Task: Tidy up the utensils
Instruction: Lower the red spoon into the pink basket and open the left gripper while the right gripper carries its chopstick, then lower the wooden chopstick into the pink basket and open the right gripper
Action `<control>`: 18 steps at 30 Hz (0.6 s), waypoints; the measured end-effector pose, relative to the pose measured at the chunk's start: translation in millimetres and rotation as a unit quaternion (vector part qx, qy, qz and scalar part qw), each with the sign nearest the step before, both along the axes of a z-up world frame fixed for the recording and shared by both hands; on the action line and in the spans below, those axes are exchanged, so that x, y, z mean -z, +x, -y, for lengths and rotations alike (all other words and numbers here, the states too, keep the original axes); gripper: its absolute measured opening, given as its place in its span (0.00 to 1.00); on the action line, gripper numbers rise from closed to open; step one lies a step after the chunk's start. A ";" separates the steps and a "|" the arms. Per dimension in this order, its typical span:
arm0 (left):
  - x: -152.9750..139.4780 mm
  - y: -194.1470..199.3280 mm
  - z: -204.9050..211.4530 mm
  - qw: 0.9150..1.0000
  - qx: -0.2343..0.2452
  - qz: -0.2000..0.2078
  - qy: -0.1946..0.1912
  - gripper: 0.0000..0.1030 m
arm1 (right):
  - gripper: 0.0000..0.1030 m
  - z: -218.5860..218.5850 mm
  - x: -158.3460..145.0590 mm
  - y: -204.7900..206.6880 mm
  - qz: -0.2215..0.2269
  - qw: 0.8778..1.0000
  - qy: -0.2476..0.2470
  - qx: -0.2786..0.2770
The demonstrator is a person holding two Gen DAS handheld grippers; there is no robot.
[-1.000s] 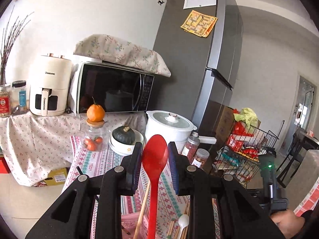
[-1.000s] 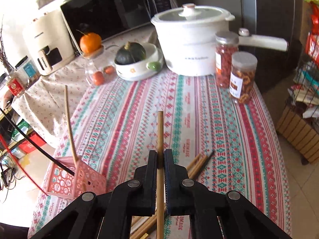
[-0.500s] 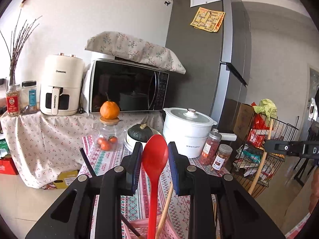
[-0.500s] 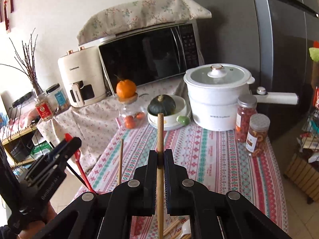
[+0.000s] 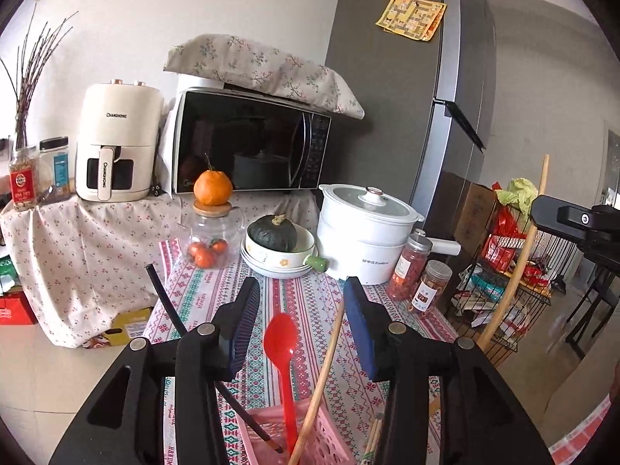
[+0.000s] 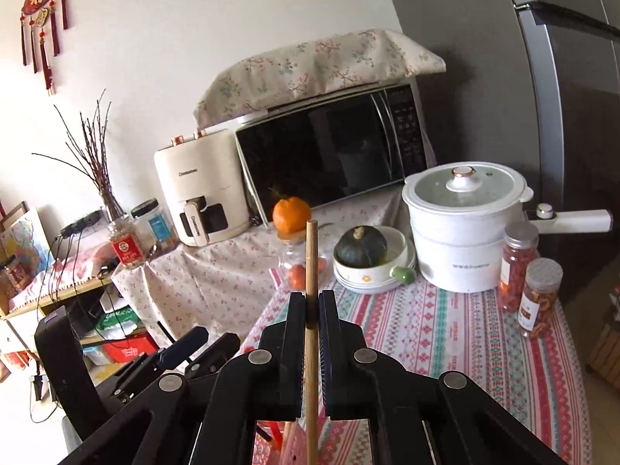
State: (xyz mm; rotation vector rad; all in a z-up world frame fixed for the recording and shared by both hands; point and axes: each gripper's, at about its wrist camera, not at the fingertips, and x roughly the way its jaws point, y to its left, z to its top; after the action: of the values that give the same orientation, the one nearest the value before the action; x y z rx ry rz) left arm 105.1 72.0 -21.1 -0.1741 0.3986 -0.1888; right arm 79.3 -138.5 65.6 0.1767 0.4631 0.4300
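My left gripper is open above a pink basket. A red spoon stands in the basket between the jaws, free of them, beside a wooden chopstick and a dark chopstick. My right gripper is shut on a wooden chopstick held upright; it also shows at the right of the left wrist view. The left gripper shows at the lower left of the right wrist view. More chopsticks lie on the tablecloth beside the basket.
On the striped tablecloth stand a white pot, two spice jars, a bowl with a dark squash and a glass jar topped by an orange. A microwave and air fryer stand behind. A wire rack is at the right.
My left gripper opened and let go of the red spoon, which now stands lower in the pink basket. My right gripper carried its chopstick up and toward the basket.
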 end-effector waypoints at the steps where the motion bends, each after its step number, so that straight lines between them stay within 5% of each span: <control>1: -3.6 -2.2 -1.2 1.000 0.000 -0.001 -0.002 0.52 | 0.05 -1.5 -1.5 0.3 0.001 1.000 0.006 -0.003; 11: -22.2 -13.9 -21.3 0.996 -0.051 -0.068 0.038 0.68 | 0.05 -21.9 7.7 15.7 0.004 0.999 0.038 -0.029; 18: -10.4 -17.5 -46.4 0.991 -0.073 -0.112 0.022 0.71 | 0.05 -50.9 42.2 29.7 -0.019 0.999 -0.007 -0.040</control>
State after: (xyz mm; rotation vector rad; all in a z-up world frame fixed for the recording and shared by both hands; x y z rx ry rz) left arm 87.5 118.4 -10.7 -0.1811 0.6110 -0.0151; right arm 109.1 -87.7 23.3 0.1535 0.5112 0.5028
